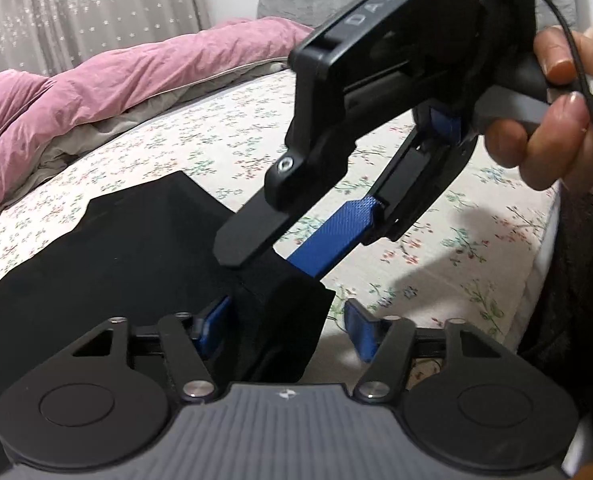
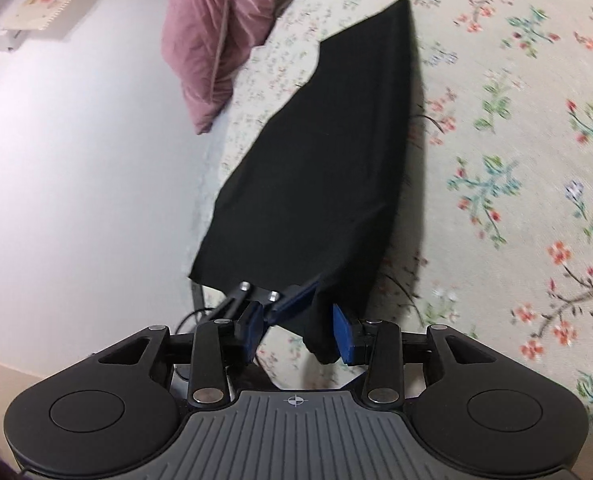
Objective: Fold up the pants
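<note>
From my left wrist camera, the black pants (image 1: 136, 264) lie on the flowered bed sheet (image 1: 224, 136), spreading from centre toward 9 o'clock. One thick folded corner stands up between my left tongs (image 1: 286, 326); the jaws sit fairly wide, the left blue pad (image 1: 212, 326) seems to touch the cloth, and the right pad is clear of it, so nothing is pinched. At 1 o'clock the right tongs (image 1: 280, 240) reach down to that same corner, one black finger on top of the fabric and one blue finger beside it, with a hand (image 1: 568, 112) around the handle at 2 o'clock. A pink quilt (image 1: 108, 92) is heaped at 10 o'clock.

From my right wrist camera, the pants (image 2: 328, 152) stretch from centre toward 12 o'clock. A hanging fold sits between the right tongs (image 2: 302, 334), which are narrowly parted. Whether the pads press it, I cannot tell.
</note>
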Tool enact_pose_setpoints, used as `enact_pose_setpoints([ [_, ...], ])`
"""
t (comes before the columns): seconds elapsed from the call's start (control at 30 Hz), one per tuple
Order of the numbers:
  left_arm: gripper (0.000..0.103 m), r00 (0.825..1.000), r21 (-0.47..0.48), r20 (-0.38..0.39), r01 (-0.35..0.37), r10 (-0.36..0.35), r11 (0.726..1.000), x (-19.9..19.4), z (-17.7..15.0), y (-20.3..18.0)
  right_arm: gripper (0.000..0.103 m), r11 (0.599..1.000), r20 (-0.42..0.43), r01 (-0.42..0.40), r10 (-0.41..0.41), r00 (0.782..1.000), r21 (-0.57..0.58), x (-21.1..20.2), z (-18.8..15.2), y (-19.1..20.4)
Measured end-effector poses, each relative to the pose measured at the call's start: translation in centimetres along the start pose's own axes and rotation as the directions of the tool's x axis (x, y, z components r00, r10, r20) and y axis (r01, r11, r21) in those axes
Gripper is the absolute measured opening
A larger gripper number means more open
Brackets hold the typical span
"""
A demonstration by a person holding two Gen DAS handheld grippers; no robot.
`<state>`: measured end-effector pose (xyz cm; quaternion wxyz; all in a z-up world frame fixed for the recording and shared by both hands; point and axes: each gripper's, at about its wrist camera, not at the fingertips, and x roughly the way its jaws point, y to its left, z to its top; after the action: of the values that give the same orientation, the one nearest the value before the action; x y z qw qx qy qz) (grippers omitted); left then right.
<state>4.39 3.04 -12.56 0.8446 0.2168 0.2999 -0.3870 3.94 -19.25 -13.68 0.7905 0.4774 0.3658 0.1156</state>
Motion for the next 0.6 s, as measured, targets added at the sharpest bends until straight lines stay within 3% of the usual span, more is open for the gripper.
enact_pose_setpoints([
  [0.13, 0.041, 0.997, -0.066, -0.050, -0.062, 0.059, 0.996, 1.0, 0.1, 0.5, 0.038, 1.000, 0.004, 0.016, -0.016, 1.000, -0.015, 0.0, 0.1, 0.0],
  [0.27, 0.036, 0.998, -0.183, -0.048, -0.047, 0.039, 0.982, 1.0, 0.3, 1.9, 0.041, 0.996, 0.064, 0.089, -0.087, 0.994, -0.032, -0.6, 1.1, -0.3],
  [0.3, 0.036, 0.998, -0.198, -0.047, -0.044, 0.035, 0.979, 0.9, 0.4, 2.0, 0.051, 0.994, 0.083, 0.104, -0.101, 0.991, -0.034, -0.7, 1.5, -0.6],
  [0.37, 0.036, 0.998, -0.232, -0.048, -0.040, 0.030, 0.972, 0.7, 0.4, 2.3, 0.061, 0.990, 0.120, 0.133, -0.127, 0.985, -0.039, -0.6, 2.7, -1.1],
  [0.5, 0.036, 0.998, -0.297, -0.048, -0.049, 0.036, 0.954, 0.5, 0.6, 2.5, 0.061, 0.981, 0.161, 0.191, -0.181, 0.970, -0.046, 1.0, 5.7, -2.3],
  [0.6, 0.036, 0.997, -0.318, -0.053, -0.062, 0.048, 0.946, 0.2, 0.6, 2.4, 0.060, 0.984, 0.215, 0.169, -0.156, 0.964, -0.047, 2.2, 8.0, -2.9],
])
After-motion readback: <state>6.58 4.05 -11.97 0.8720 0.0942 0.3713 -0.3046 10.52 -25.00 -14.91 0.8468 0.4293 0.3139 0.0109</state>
